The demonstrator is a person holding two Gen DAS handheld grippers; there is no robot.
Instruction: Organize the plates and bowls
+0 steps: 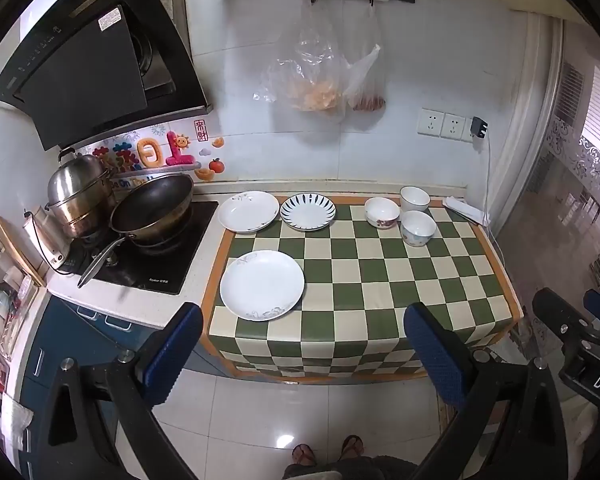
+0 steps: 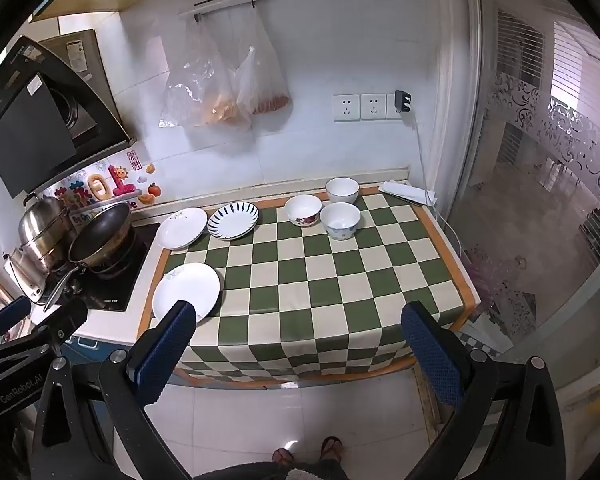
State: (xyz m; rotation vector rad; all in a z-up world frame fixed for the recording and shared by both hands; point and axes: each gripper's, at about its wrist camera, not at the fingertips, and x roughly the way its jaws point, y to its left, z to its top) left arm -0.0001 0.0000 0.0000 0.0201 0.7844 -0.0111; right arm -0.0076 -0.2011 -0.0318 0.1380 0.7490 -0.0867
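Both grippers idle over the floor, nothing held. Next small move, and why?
Probably bring the left gripper forward and down toward the near white plate. Both it and the right gripper are open, empty and short of the checkered mat. That plate lies alone at the front left, nearest the left side, apart from the other plates and bowls.

- White tiled wall (image 1: pixel 420 60) ahead of me; wall sockets (image 1: pixel 444 125) at its right.
- Black range hood (image 1: pixel 80 76) upper left.
- Glossy pale floor tiles (image 1: pixel 284 420) underfoot.
- Frosted patterned glass door (image 2: pixel 560 152) right, daylight through.
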